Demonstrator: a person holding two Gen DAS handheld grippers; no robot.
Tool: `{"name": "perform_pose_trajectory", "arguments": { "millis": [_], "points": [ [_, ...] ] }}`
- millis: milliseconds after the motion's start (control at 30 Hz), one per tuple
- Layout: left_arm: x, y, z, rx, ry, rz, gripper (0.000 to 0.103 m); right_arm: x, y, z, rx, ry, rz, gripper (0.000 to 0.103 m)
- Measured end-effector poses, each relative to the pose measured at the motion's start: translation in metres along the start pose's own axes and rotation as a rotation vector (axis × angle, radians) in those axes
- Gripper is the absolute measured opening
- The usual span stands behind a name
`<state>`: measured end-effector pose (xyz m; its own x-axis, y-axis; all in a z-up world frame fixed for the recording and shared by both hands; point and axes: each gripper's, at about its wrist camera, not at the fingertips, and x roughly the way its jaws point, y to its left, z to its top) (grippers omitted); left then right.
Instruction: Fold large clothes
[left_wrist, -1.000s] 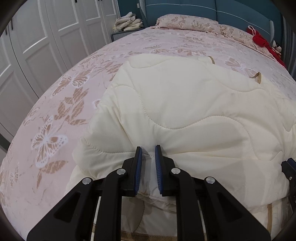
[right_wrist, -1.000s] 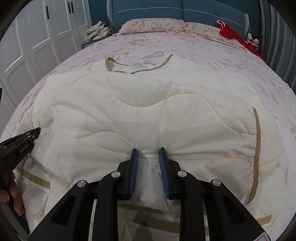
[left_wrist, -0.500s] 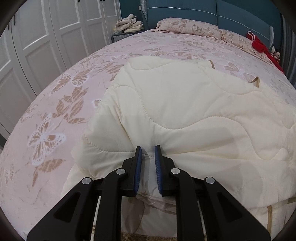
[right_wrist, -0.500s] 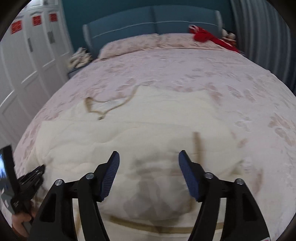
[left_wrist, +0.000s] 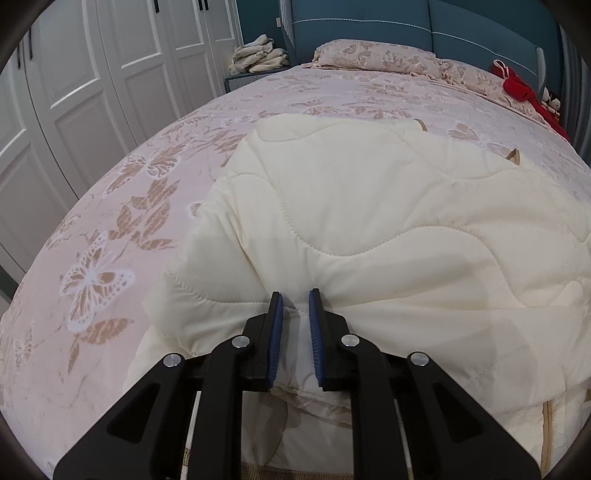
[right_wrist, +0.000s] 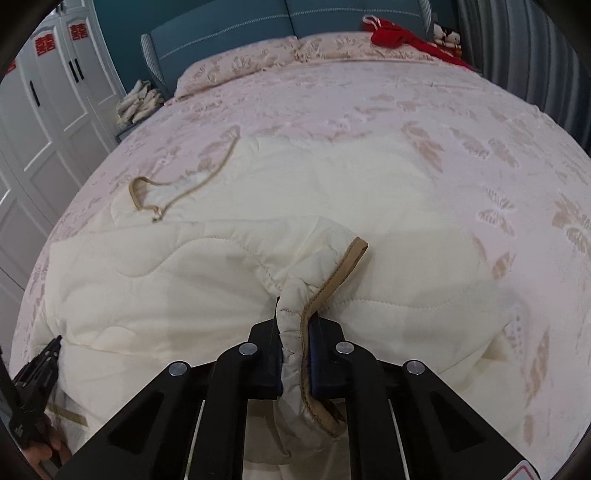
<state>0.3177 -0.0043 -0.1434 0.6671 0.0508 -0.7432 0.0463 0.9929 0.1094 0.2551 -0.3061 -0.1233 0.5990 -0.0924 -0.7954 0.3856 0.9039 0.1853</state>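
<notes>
A cream quilted jacket (left_wrist: 369, 206) with tan trim lies spread on the bed. My left gripper (left_wrist: 295, 295) is shut on a pinched fold at the jacket's near edge. In the right wrist view the jacket (right_wrist: 221, 277) fills the middle, its tan neckline trim (right_wrist: 177, 195) at the far left. My right gripper (right_wrist: 293, 314) is closing on the sleeve cuff (right_wrist: 343, 269); the gathered cuff and its tan band sit between the pads, which press on it. The left gripper (right_wrist: 37, 376) and a hand show at the lower left edge of that view.
The bed has a pink butterfly-print cover (left_wrist: 110, 240) and pillows (left_wrist: 369, 55) against a teal headboard (right_wrist: 258, 22). A red cloth (right_wrist: 399, 37) lies at the far right corner. White wardrobe doors (left_wrist: 74, 92) stand to the left, with folded laundry (left_wrist: 258, 59) on a nightstand.
My right gripper let go of the jacket's near fold, opened wide, swung right and rolled, then closed on the sleeve cuff. The left gripper kept still, holding its fold.
</notes>
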Motion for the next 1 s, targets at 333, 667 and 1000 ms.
{"name": "perform_pose_trajectory", "arguments": {
  "millis": [333, 667, 1000],
  "points": [
    [-0.013, 0.015, 0.011, -0.047, 0.0, -0.074, 0.024, -0.012, -0.001, 0.001, -0.014, 0.0, -0.026, 0.026],
    [0.002, 0.055, 0.124, -0.156, -0.026, -0.085, 0.048, -0.037, 0.076, 0.068, -0.086, -0.113, 0.189, 0.038],
    [0.093, 0.036, 0.147, -0.161, 0.109, -0.064, 0.048, 0.062, 0.202, 0.119, -0.236, 0.008, 0.227, 0.052]
  ]
}}
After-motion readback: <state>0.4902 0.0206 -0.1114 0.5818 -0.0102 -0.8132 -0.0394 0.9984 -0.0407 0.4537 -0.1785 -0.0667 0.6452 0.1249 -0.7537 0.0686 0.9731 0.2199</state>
